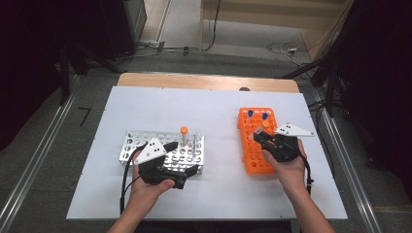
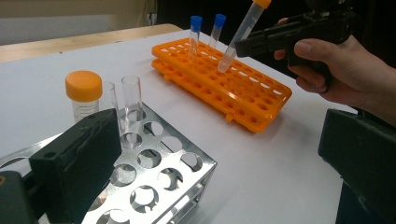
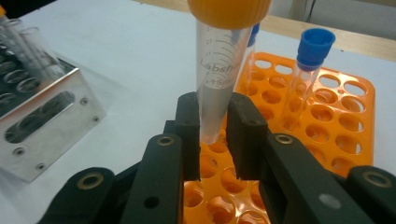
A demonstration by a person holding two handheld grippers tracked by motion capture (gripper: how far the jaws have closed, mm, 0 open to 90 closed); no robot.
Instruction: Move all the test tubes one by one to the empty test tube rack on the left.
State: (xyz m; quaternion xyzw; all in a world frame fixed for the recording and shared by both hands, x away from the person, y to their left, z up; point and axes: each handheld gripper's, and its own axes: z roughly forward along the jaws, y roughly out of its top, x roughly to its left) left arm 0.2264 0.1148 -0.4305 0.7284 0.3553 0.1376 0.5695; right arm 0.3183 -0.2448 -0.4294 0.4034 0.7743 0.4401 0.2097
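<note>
The orange-capped tube (image 3: 219,74) sits pinched between the jaws of your right gripper (image 3: 214,133), tilted, its tip just above the orange rack (image 3: 336,135) below the gripper, with two blue-capped tubes (image 3: 308,70) standing just beyond. Your left gripper (image 1: 170,162) has its jaws spread around a corner of the metal rack (image 2: 154,172) on the counter (image 1: 218,107).
</note>
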